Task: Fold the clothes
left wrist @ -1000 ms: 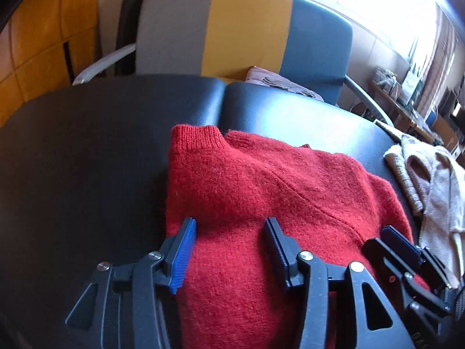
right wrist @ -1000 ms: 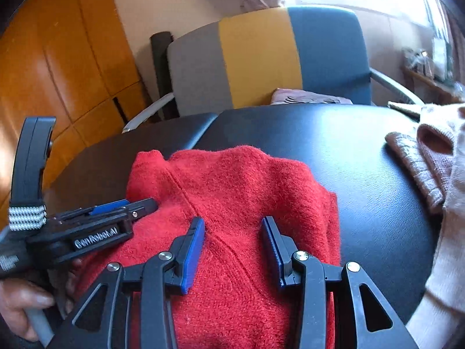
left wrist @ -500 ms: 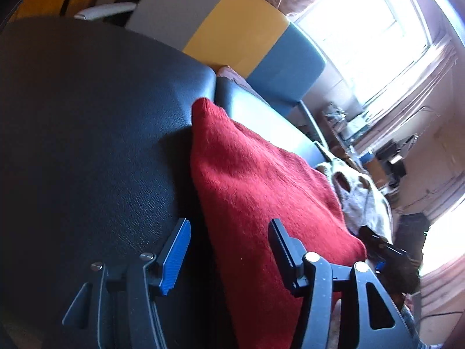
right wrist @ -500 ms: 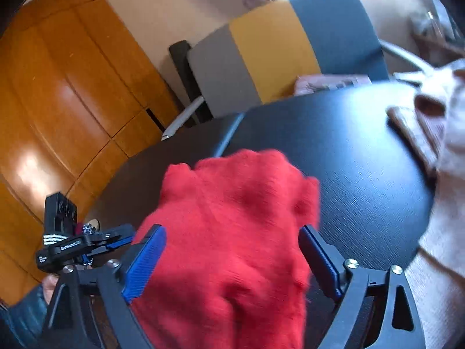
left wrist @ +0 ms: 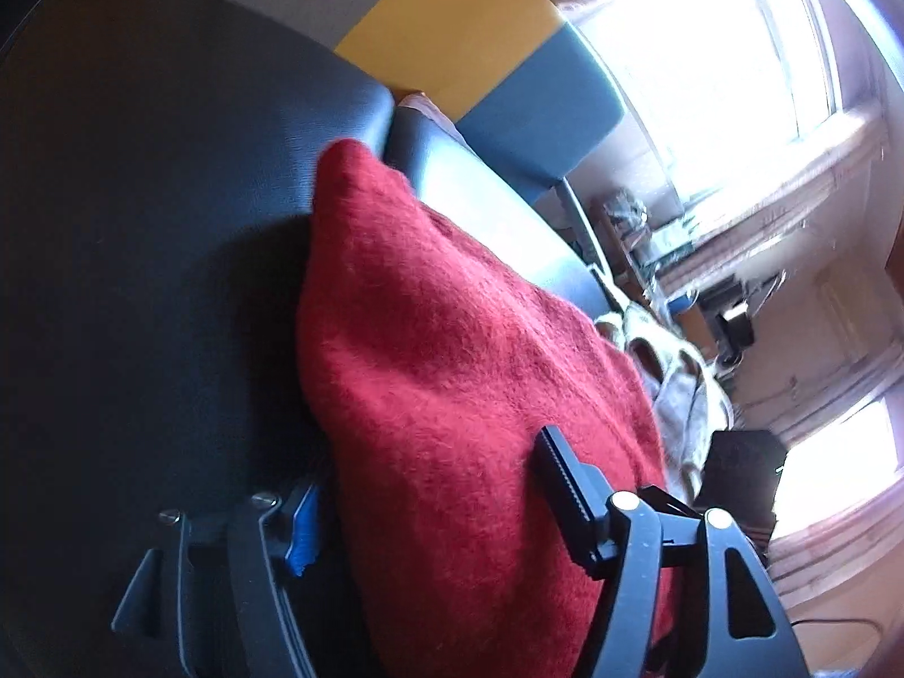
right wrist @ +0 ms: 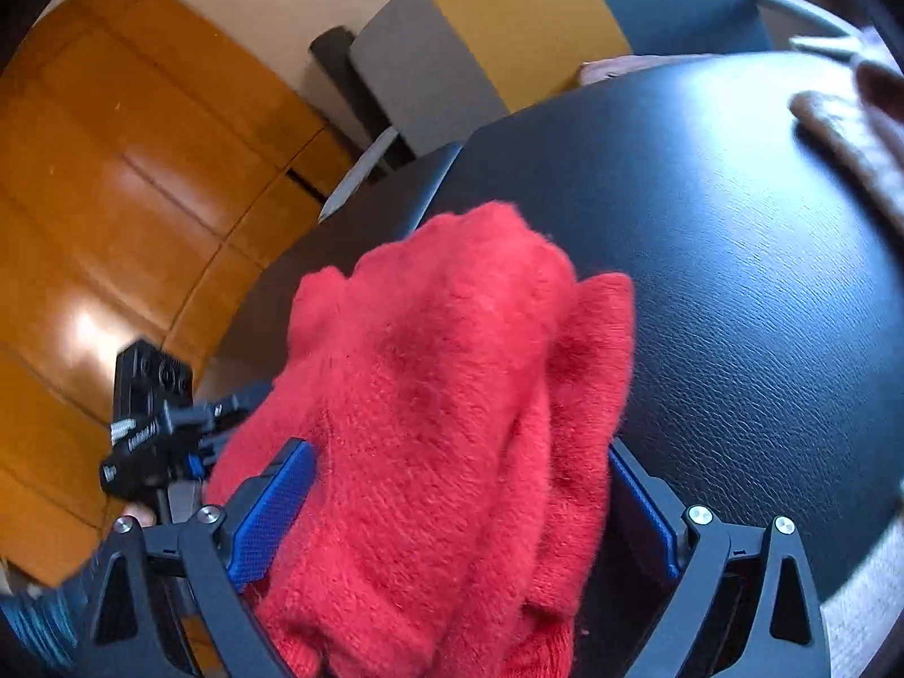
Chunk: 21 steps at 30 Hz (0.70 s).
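Red wool fills the left wrist view: the sweater (left wrist: 452,373) is bunched into a thick fold that runs from just past your left tongs (left wrist: 424,486) toward the far edge of the black tabletop (left wrist: 141,198). The fold sits between the two fingers; the right finger (left wrist: 565,486) lies on the wool, while the left, blue-padded finger (left wrist: 302,525) is half hidden at the fold's edge beside the bare tabletop. Your left tongs are opening, with the sweater between them and no squeeze visible. Beyond the sweater, to the right of the tongs, a pale garment (left wrist: 672,373) lies on the tabletop. Ahead stands a chair (left wrist: 480,39) with grey, yellow and blue panels.

In the right wrist view the sweater (right wrist: 452,424) is heaped between the fingers of your right tongs (right wrist: 457,503), standing up out of the gap and reaching forward over the tabletop (right wrist: 734,254). Both blue pads (right wrist: 271,508) stand just clear of the wool or barely against it; I cannot tell which. These tongs are spread wide and opening, with the sweater between them. To their left your left tongs (right wrist: 220,418) meet the sweater's edge, with an orange wooden wall (right wrist: 113,169) behind. Ahead is the chair (right wrist: 508,28), and to the far right the pale garment (right wrist: 847,130).
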Tool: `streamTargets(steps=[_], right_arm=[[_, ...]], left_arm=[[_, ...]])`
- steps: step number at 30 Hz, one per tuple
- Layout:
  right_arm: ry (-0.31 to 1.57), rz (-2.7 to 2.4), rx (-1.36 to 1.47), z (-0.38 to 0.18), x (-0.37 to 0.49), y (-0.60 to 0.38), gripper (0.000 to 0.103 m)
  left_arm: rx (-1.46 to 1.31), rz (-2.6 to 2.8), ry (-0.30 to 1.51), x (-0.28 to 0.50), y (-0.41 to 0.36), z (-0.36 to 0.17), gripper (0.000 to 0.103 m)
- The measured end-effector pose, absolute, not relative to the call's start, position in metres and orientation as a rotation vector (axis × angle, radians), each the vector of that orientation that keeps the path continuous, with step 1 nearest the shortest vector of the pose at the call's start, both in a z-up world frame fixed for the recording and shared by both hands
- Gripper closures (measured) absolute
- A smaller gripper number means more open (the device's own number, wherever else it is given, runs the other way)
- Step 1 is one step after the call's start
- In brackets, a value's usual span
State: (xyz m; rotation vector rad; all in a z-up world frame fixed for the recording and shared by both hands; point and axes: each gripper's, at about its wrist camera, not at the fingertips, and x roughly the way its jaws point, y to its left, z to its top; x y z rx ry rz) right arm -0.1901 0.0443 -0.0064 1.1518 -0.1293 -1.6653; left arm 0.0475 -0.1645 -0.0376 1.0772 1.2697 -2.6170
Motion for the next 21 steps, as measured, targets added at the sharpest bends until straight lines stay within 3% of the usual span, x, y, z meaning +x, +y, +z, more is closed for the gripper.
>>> streamTargets(steps=[2, 5, 8, 13, 21], right_arm=[[-0.097, -1.652, 1.141, -0.006, -0.186, 0.042, 0.024], [-0.087, -1.639, 1.137, -0.006, -0.179, 0.036, 0.035], [-0.092, -1.597, 1.137, -0.002, -0.169, 0.024, 0.044], [-0.026, -1.444, 1.093, 0.014, -0.127, -0.028, 0.049], [0.078, -1.055, 0.924, 0.072, -0.003, -0.186, 0.050]], left_arm=[[1.073, -2.641, 1.213, 0.047, -0.157, -0.037, 0.042], [1.035, -2.627, 1.265, 0.062, -0.161, -0.035, 0.063], [0.942, -2.627, 1.240, 0.098, -0.168, -0.017, 0.070], [0.697, -2.599, 1.215, 0.193, -0.188, 0.024, 0.071], [0.213, -2.410, 1.023, 0.385, -0.216, 0.101, 0.071]])
